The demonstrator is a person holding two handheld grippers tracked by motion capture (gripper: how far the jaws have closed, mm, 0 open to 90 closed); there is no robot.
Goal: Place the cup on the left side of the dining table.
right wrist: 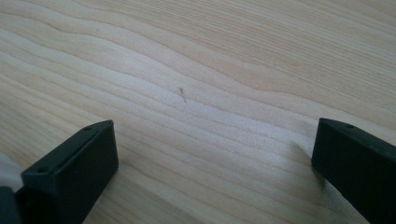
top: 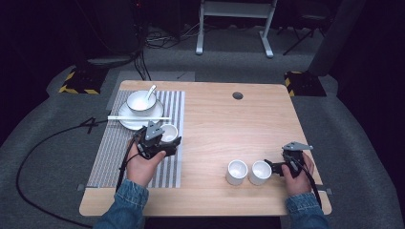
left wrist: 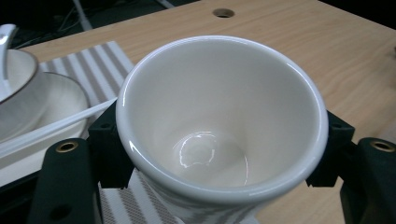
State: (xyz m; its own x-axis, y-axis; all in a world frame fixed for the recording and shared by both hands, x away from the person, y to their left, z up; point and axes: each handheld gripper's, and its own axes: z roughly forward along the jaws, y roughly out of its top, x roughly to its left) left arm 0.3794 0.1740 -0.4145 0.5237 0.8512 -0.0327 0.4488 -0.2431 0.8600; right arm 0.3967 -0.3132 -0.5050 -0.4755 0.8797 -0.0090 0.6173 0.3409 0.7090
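Cup (left wrist: 219, 126): white, clamped between your left gripper's (top: 160, 143) jaws over the striped mat's (top: 110, 152) right edge.
Right gripper (right wrist: 210, 154): jaws wide apart over bare table (top: 215, 119), just beside two white cups (top: 248, 171).
Obstacles: plate (top: 131, 121), bowl (top: 141, 102), spoon, chopstick (top: 138, 118) close behind your left gripper.
Room: open wood mid-table.
Writing: none readable.

Blue denim sleeves (top: 125, 202); black tongs (top: 165, 144) with grey three-cornered plates.

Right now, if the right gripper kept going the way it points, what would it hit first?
Probably the nearer white cup just ahead of the right gripper; its open jaws face bare wooden table, so depth is uncertain.
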